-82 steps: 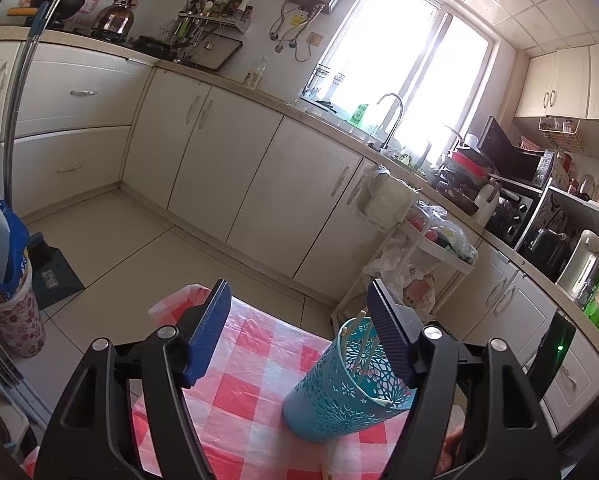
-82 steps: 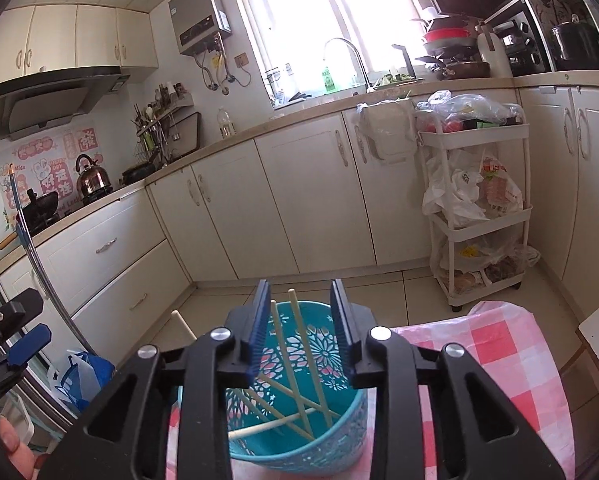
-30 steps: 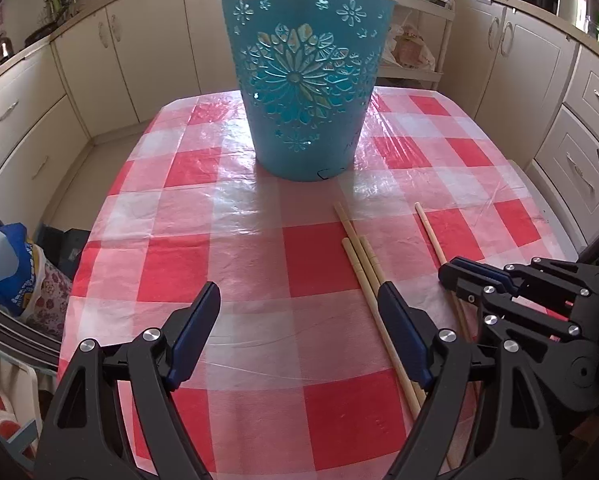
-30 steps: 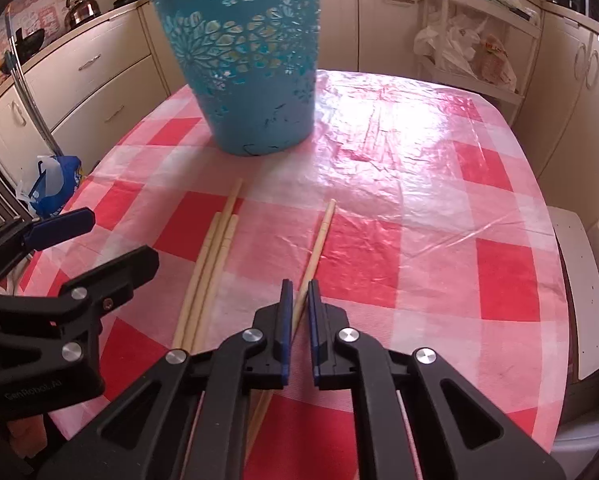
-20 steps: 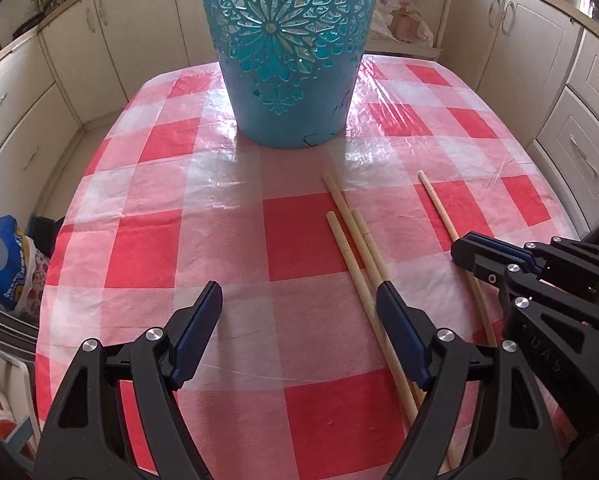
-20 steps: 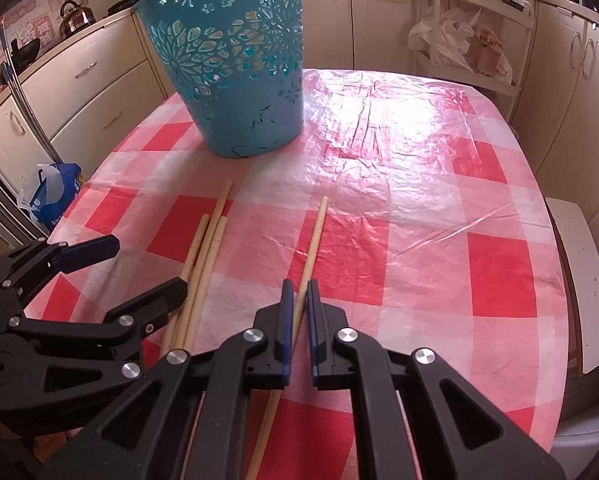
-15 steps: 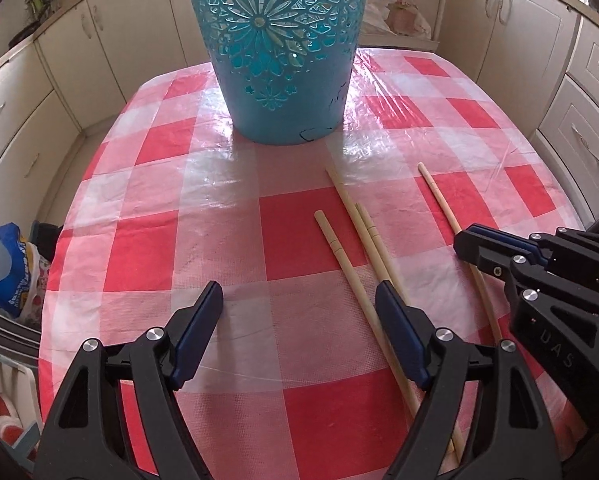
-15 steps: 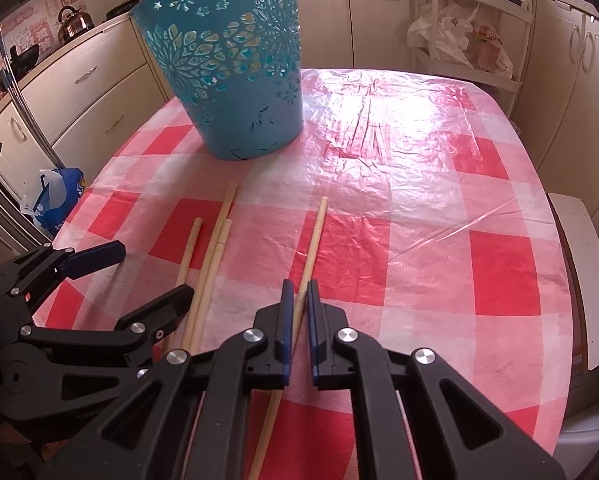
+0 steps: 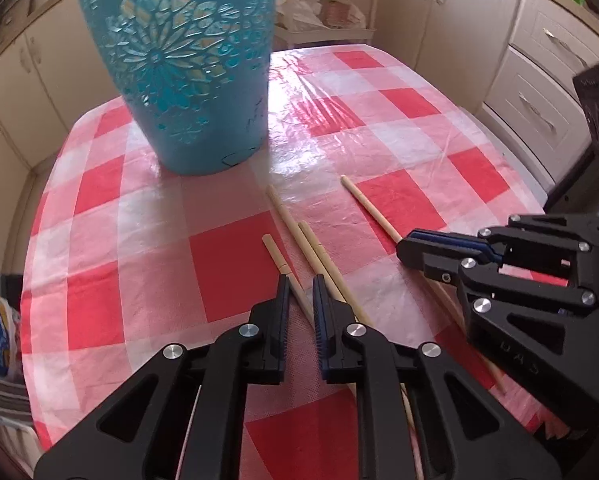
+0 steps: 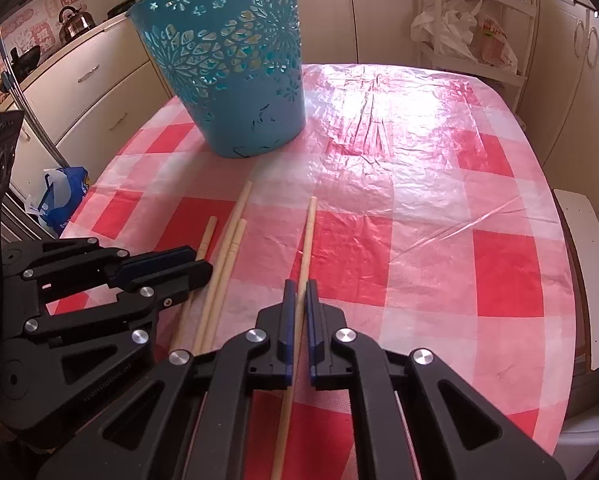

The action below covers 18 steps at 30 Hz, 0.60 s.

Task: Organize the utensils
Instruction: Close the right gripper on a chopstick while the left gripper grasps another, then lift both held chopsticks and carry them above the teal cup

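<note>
Several wooden chopsticks lie on the red-checked tablecloth (image 9: 235, 272) in front of a blue perforated bin (image 9: 187, 76). My left gripper (image 9: 300, 286) is low over the cloth, its jaws closed around the leftmost chopstick (image 9: 277, 256). Two more chopsticks (image 9: 311, 248) lie just right of it. My right gripper (image 10: 300, 290) is shut on a separate chopstick (image 10: 308, 236), which also shows in the left wrist view (image 9: 373, 212). The bin also shows in the right wrist view (image 10: 235, 64). Each gripper shows in the other's view: right (image 9: 447, 246), left (image 10: 171, 264).
The table's right edge (image 10: 555, 240) has a white stool (image 10: 591, 272) beside it. Cream kitchen cabinets (image 10: 99, 88) run behind. A blue bag (image 10: 65, 192) sits on the floor at the left. A white trolley (image 10: 471, 32) with bags stands at the back.
My left gripper has closed from wide open onto the leftmost chopstick. My right gripper has stayed shut on its chopstick. Both moved slightly closer to the bin.
</note>
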Motion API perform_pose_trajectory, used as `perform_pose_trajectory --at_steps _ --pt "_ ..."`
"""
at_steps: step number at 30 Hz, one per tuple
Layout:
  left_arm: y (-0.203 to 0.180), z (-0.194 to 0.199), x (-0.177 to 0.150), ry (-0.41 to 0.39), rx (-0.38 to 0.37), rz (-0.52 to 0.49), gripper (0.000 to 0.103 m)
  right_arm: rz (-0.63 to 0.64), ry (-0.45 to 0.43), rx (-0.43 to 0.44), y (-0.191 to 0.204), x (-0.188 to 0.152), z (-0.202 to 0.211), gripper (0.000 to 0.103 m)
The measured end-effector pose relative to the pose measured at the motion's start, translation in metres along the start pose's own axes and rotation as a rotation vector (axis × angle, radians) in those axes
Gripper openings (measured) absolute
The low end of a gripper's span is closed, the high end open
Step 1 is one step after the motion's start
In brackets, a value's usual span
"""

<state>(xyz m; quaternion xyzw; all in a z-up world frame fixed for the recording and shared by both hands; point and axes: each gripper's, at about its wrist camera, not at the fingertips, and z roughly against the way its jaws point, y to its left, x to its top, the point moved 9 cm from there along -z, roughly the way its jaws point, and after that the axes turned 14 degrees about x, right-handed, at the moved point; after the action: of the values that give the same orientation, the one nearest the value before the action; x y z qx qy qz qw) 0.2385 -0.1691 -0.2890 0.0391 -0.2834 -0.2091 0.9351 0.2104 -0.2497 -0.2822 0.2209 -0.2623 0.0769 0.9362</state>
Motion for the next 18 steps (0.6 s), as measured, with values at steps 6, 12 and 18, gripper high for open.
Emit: perform_pose_trajectory --at_steps 6,12,18 --pt "0.007 -0.003 0.002 0.050 -0.040 0.031 0.011 -0.023 -0.007 -0.008 -0.004 0.003 -0.001 0.006" --pt "0.005 -0.002 -0.001 0.036 0.000 0.037 0.011 0.006 -0.003 -0.022 -0.001 0.002 -0.003 0.005" --pt "0.018 0.013 0.002 -0.023 0.032 0.095 0.005 -0.079 -0.043 0.032 -0.007 0.004 0.005 0.005"
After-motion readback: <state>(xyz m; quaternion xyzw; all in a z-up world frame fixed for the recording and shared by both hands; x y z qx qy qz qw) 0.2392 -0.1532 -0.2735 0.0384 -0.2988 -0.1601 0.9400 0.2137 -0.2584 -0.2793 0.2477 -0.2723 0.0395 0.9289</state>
